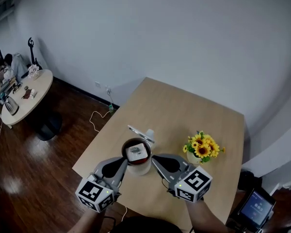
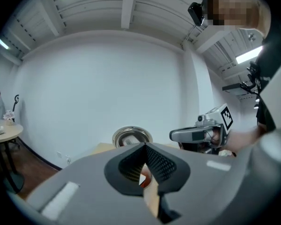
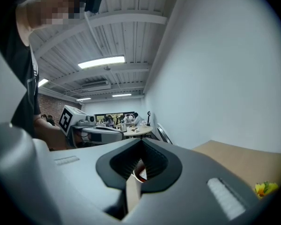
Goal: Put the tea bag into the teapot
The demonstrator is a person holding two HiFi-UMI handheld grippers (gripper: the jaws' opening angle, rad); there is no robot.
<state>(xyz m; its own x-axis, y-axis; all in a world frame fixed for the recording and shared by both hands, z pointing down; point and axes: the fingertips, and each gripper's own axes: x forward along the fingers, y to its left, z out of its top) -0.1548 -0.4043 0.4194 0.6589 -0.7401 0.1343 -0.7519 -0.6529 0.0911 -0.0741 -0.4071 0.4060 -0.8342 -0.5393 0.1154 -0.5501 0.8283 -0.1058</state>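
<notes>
A glass teapot stands near the front edge of the wooden table, its top uncovered. A white tea bag with a red mark lies inside it. Its metal lid rests on the table just behind it and also shows in the left gripper view, the lid beyond the jaws. My left gripper sits against the pot's left side, jaws shut, with nothing visible between them. My right gripper is at the pot's right side, also shut and empty.
A small pot of yellow flowers stands right of the teapot, close to my right gripper. Left of the table the wood floor drops away, with a white cable lying on it. A round table with clutter stands far left.
</notes>
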